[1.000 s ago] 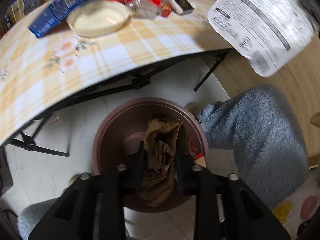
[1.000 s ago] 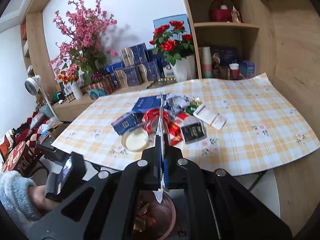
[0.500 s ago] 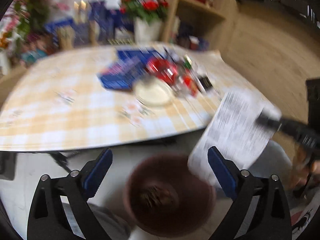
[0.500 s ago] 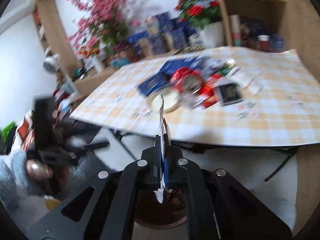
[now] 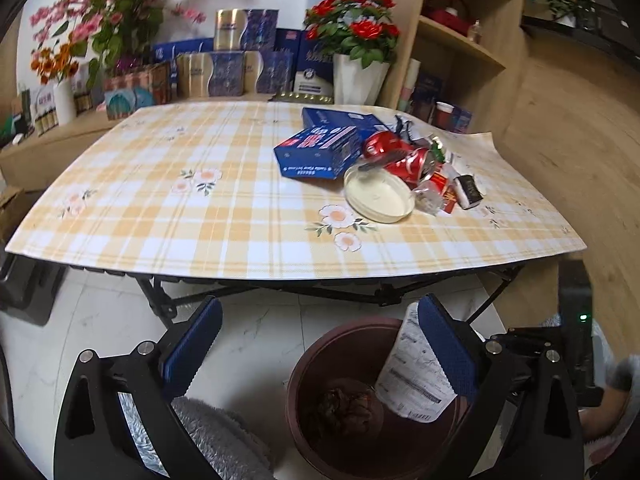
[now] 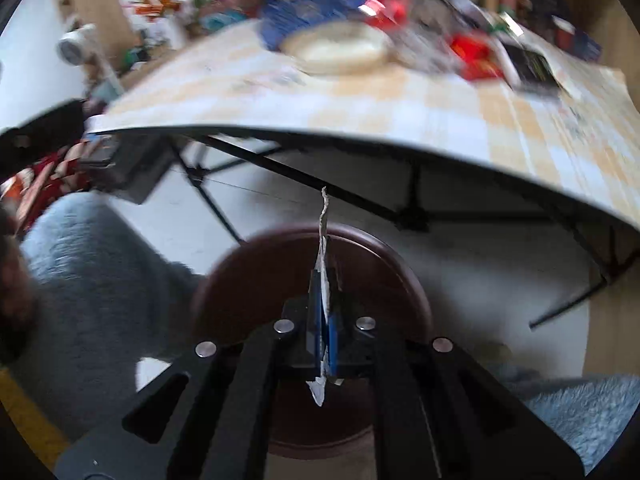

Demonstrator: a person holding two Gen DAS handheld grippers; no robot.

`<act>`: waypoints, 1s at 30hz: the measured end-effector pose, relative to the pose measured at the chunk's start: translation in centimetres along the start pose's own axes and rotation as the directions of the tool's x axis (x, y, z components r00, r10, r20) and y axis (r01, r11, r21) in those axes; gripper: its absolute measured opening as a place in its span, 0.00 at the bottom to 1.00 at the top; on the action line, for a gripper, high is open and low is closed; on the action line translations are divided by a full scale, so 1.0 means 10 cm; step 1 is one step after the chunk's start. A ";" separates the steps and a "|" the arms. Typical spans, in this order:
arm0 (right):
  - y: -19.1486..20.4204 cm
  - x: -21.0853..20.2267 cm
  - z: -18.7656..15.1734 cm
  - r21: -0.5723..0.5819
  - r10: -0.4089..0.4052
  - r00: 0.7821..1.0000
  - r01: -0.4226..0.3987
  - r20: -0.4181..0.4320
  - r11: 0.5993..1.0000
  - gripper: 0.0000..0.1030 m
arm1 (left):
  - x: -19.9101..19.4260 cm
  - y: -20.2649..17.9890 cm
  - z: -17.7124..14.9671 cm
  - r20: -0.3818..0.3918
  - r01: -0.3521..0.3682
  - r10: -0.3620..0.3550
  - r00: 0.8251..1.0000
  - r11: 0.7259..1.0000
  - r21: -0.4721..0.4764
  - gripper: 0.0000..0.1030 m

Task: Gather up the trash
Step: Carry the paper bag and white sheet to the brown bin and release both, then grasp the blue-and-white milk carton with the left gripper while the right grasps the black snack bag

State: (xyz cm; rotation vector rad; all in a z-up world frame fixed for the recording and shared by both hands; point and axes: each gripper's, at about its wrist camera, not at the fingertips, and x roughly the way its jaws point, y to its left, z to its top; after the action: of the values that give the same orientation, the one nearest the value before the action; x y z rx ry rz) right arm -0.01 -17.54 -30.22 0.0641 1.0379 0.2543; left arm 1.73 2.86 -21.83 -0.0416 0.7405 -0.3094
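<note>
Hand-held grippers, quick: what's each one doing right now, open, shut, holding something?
Left hand-held gripper: open, empty.
Right hand-held gripper: shut on a white printed wrapper, over the brown bin.

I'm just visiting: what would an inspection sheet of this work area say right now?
Surface: yellow checked tablecloth on a folding table.
Job's things: brown round bin on the floor; white printed wrapper hanging over it.
Clutter: blue cartons, crushed red cans, cream round lid.
Grippers: left gripper open, empty; right gripper shut on the wrapper.
Cables: nothing seen.
Surroundings: flower vases, wooden shelves.
</note>
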 end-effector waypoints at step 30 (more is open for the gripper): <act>0.10 -0.09 0.01 -0.088 -0.087 0.996 0.089 0.033 0.992 0.94 | -0.04 0.10 0.00 0.007 -0.019 0.019 1.000 0.997 -0.068 0.93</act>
State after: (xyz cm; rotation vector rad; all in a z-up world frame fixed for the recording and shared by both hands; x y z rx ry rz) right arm -0.54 -16.79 -29.26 -0.0586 0.9971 0.2187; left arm 1.76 3.96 -21.68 -0.1004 0.7432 -0.2656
